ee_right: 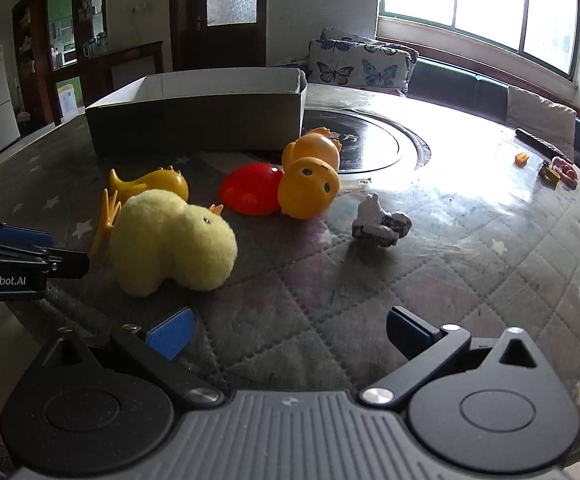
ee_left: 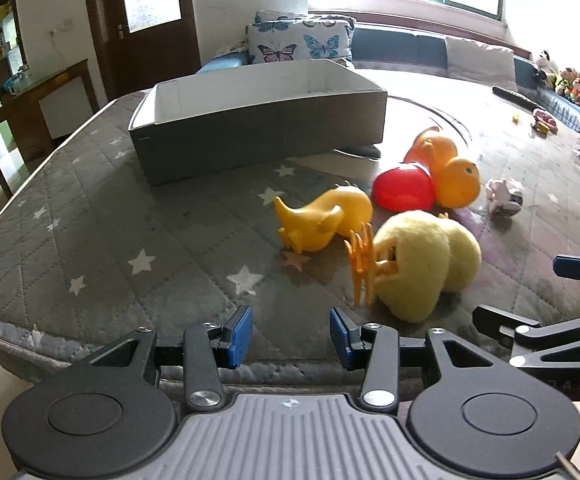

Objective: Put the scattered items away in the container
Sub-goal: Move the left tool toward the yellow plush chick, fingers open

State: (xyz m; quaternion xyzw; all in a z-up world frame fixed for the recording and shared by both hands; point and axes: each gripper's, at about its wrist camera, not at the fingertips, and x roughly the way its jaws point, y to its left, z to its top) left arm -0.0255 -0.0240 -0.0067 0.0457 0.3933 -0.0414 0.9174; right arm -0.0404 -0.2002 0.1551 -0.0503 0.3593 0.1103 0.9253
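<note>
fuzzy plush duck [ee_right: 170,240] | glossy rubber duck [ee_right: 310,184] | rectangular cardboard box [ee_right: 198,120]

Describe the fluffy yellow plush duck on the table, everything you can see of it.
The plush duck is pale yellow and fuzzy, with a round head, a small dark eye and orange plastic-looking webbed feet. It lies toppled on its side on the quilted table cover, nearest of the toys to both grippers, in front of the yellow rubber duck. Neither gripper touches it.

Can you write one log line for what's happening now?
left gripper: open, empty | right gripper: open, empty | plush duck: on table | box: no toys visible inside
</note>
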